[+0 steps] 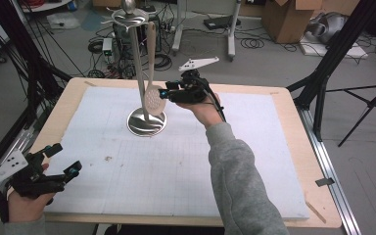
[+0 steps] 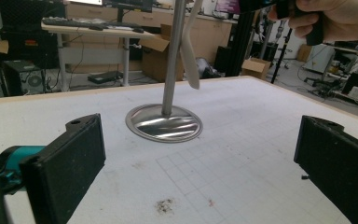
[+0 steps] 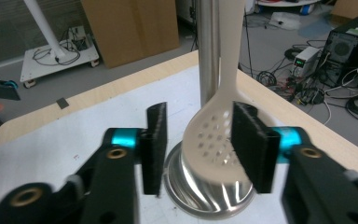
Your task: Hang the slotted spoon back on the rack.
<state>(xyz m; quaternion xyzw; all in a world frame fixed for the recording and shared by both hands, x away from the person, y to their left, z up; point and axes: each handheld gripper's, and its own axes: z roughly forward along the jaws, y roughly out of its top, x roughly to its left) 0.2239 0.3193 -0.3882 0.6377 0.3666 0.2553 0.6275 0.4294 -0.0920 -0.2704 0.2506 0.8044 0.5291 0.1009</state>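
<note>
My right gripper (image 3: 198, 149) stands spread around the slotted spoon (image 3: 212, 140), seemingly hanging on the stand (image 1: 139, 63) near the tabletop's far edge; bumping it could swing it off.

i'm looking into a lab or workshop – cables (image 1: 161, 61) tangled on the grey floor, cardboard boxes (image 1: 286, 19), a computer tower (image 3: 354, 44), a desk with keyboard (image 2: 70, 22) – equipment stands around.

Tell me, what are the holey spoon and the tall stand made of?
The holey spoon looks like matte white plastic, maybe silicone: dull, no glints. The tall stand looks like polished steel: its round base mirrors light and its pole is brushed grey.
</note>
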